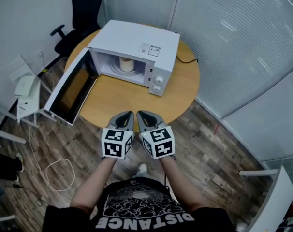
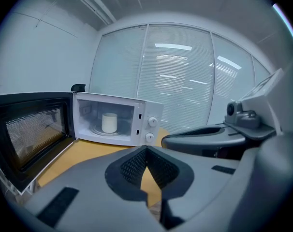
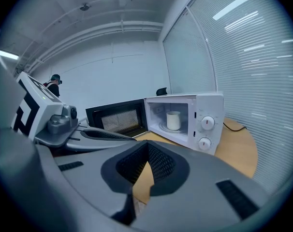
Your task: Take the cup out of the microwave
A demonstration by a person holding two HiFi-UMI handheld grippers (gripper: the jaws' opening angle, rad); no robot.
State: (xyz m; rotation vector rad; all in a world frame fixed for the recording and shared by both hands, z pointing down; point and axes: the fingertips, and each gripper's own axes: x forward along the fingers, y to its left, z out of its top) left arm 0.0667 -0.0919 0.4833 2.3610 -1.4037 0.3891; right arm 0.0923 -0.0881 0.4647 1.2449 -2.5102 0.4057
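A white microwave (image 1: 137,45) stands on the round wooden table (image 1: 127,105) with its door (image 1: 71,88) swung wide open to the left. A cream cup (image 1: 126,64) sits upright on the turntable inside, also seen in the left gripper view (image 2: 109,123) and the right gripper view (image 3: 173,120). My left gripper (image 1: 128,114) and right gripper (image 1: 140,113) hover side by side over the table's near edge, well short of the microwave. Both point toward it. The left gripper (image 2: 147,149) and the right gripper (image 3: 148,144) are shut, tips touching, with nothing between them.
A black office chair (image 1: 83,13) stands behind the table at the far left. A white rack (image 1: 28,93) is on the floor beside the open door. A power cord (image 1: 186,59) runs off the microwave's right side. Glass walls with blinds (image 1: 243,42) close in the right.
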